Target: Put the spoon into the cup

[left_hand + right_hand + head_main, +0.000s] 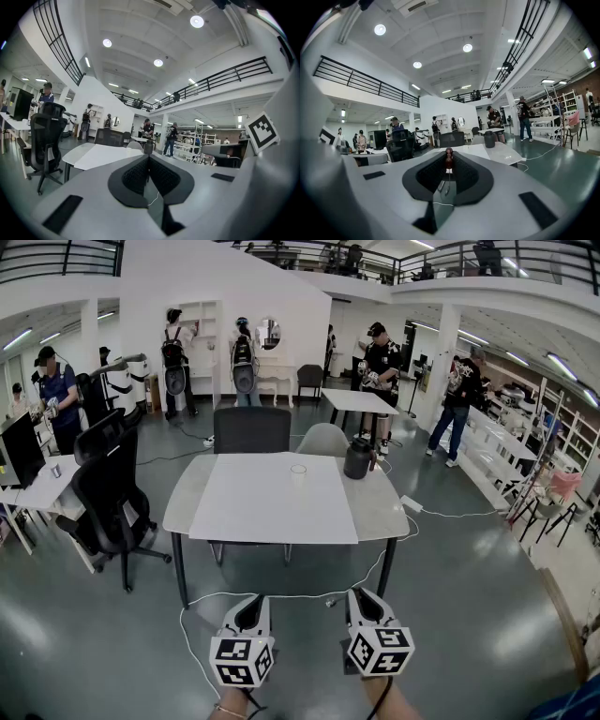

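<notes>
A clear cup [298, 473] stands at the far middle of a white mat [262, 507] on the grey table [188, 491]. Both grippers hang low in front of the table, well short of it. My right gripper [360, 597] is shut on a thin spoon whose dark red end [449, 157] pokes up between the closed jaws [449, 164]; the rest of the spoon is mostly hidden. The left gripper [252, 602] is shut with nothing between its jaws [148, 159].
A dark jug [357, 458] sits on the table right of the cup. Chairs stand behind the table [251, 429], and a black office chair [105, 491] stands to its left. A white cable [281, 597] trails over the floor under the table. People work at the back.
</notes>
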Demonstrator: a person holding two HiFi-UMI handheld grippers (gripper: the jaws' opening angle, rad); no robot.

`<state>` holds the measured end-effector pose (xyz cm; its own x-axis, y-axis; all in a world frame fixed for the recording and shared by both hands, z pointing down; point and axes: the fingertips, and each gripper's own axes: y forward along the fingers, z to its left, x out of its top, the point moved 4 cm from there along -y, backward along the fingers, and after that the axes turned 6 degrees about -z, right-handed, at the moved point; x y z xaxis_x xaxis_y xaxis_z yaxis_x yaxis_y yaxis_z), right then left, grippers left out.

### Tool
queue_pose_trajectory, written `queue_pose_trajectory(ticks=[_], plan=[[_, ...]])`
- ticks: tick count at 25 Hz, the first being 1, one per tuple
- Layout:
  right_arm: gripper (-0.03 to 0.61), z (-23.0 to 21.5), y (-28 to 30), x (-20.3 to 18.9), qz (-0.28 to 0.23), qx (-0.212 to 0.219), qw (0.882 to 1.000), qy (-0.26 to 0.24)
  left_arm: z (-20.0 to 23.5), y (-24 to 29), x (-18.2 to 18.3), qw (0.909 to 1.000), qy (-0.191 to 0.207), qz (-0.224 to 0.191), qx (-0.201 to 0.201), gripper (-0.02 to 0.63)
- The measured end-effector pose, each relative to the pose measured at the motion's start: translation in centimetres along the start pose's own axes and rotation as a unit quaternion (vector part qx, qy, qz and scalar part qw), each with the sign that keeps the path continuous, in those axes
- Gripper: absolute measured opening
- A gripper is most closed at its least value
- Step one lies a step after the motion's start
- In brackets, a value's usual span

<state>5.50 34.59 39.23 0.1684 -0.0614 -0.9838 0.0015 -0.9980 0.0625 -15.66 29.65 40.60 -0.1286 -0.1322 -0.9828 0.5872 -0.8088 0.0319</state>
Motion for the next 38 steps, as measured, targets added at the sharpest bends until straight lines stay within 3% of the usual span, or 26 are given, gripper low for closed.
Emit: queue_pose_trajectory(ticks=[21,38], plan=[[0.061,2.4,-0.8,-0.9,0.007,-0.024,1.000,0.008,2.5,-1.9,-1.6,0.9997,-0.016,0.019,-0.003,0.018],[0.061,-2.4,14.8,-0.3,0.010,-0.006,0.999,0.045,7.4,12.0,0.0,0.9997,0.001,0.009,0.021,0.018]])
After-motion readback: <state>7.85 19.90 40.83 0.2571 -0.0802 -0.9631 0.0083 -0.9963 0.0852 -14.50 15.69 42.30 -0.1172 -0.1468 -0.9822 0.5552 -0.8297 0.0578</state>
